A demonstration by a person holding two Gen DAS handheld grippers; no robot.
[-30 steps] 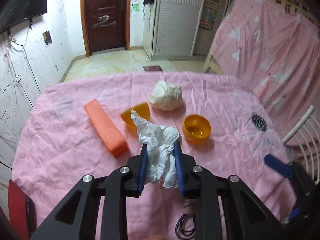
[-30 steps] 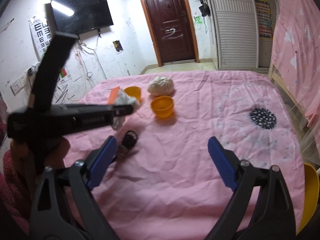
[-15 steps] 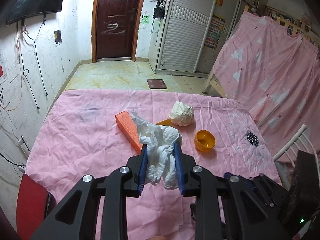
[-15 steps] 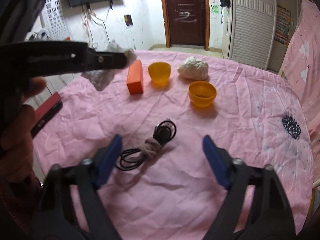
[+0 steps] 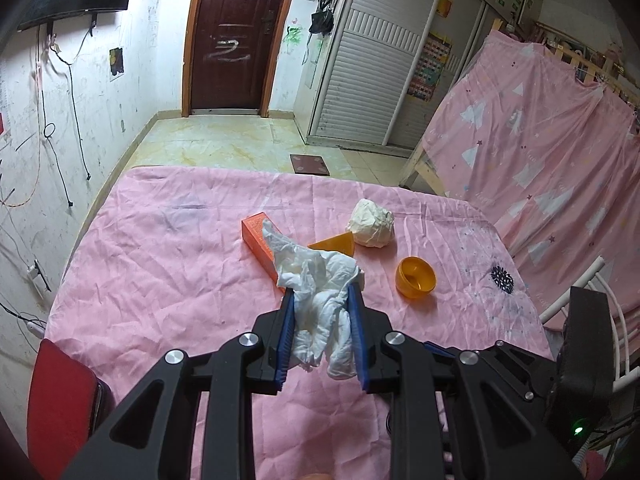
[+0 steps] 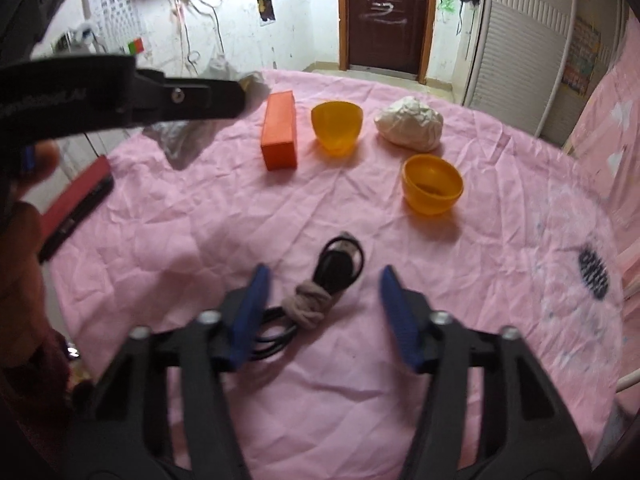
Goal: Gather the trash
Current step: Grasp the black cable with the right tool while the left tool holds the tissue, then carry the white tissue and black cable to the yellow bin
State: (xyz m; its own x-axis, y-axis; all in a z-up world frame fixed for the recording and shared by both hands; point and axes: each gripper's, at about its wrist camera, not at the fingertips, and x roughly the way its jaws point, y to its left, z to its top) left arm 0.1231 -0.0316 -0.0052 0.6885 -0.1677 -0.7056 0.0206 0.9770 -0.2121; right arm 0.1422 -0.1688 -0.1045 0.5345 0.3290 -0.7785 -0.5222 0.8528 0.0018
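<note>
- Left gripper (image 5: 321,304): your blue pads are clamped on a crumpled white tissue (image 5: 320,300), which is lifted clear of the pink tablecloth (image 5: 160,280); its loose ends hang below the pads and poke up past the tips.
- Red chair seat (image 6: 76,200): it sits beside the table's left edge, under your left gripper in the right wrist view.
- Orange box (image 6: 280,136): lying flat on the cloth, long side pointing away from you.
- Yellow-orange bowl (image 6: 337,126): tipped on its side just right of the box.
- Coiled black cable (image 6: 332,276) tied with a beige knot: it lies on the cloth directly ahead of your right gripper (image 6: 324,280), between the fingers; the pads do not press on it, and the jaws are narrowing at half width.
- White paper wad (image 6: 410,124): resting on the cloth near the far edge, right of the tipped bowl.
- Second orange bowl (image 6: 432,190): upright, just in front of the wad.
</note>
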